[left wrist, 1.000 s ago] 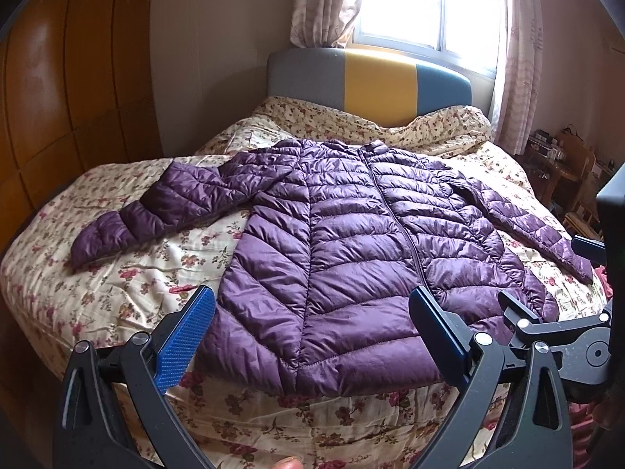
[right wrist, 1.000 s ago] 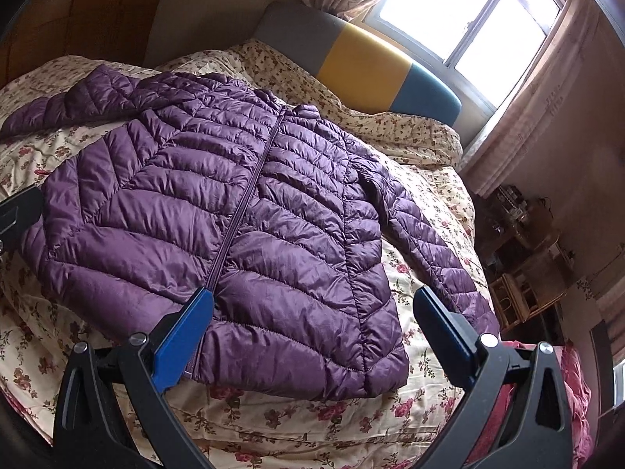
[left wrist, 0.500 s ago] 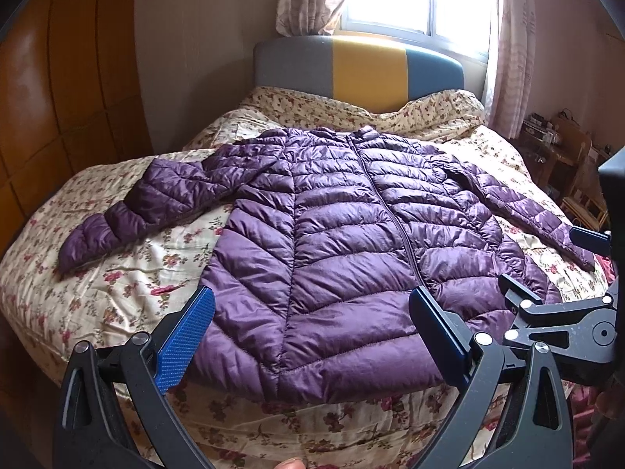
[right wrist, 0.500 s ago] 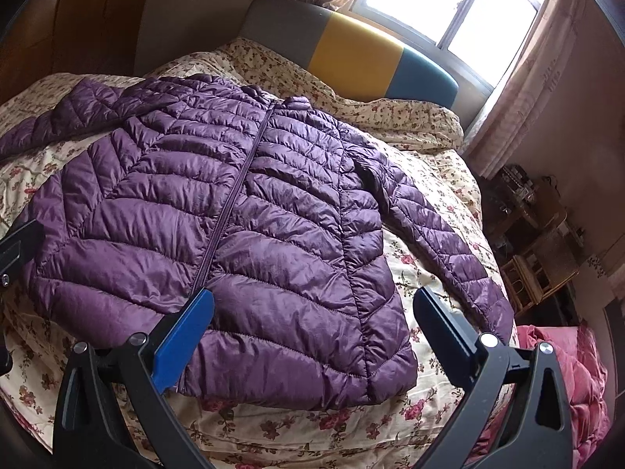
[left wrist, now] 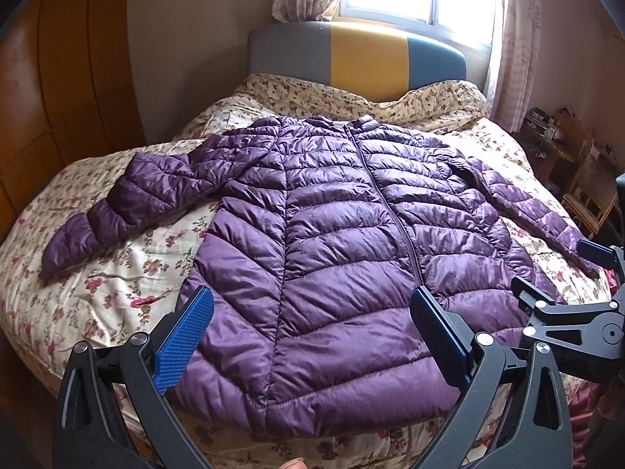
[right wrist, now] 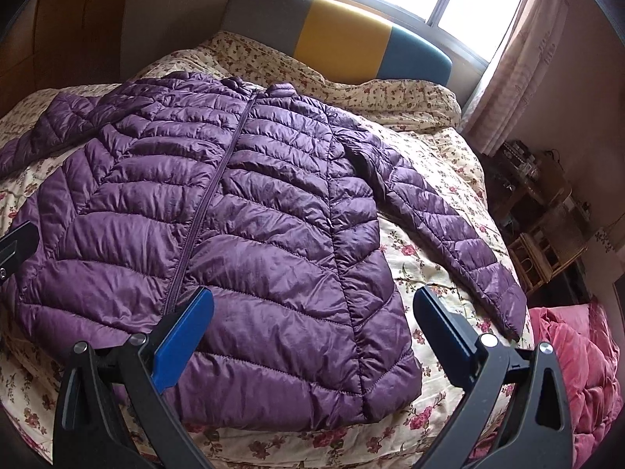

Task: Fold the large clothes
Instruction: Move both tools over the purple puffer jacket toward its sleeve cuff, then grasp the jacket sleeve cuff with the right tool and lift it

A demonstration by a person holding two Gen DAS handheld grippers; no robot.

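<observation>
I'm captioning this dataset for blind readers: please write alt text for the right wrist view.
A purple quilted puffer jacket lies zipped and flat, sleeves spread, on a floral-quilted bed. The open right gripper hovers over its hem, holding nothing.

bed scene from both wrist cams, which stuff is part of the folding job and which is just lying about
Part of the job:
- purple puffer jacket, spread flat, zipped, sleeves out
- left gripper, open, empty
- right gripper, open, empty
- floral quilt as the folding surface

Just lying about:
- pink blanket beside the bed
- wooden chair
- headboard
- curtains
</observation>
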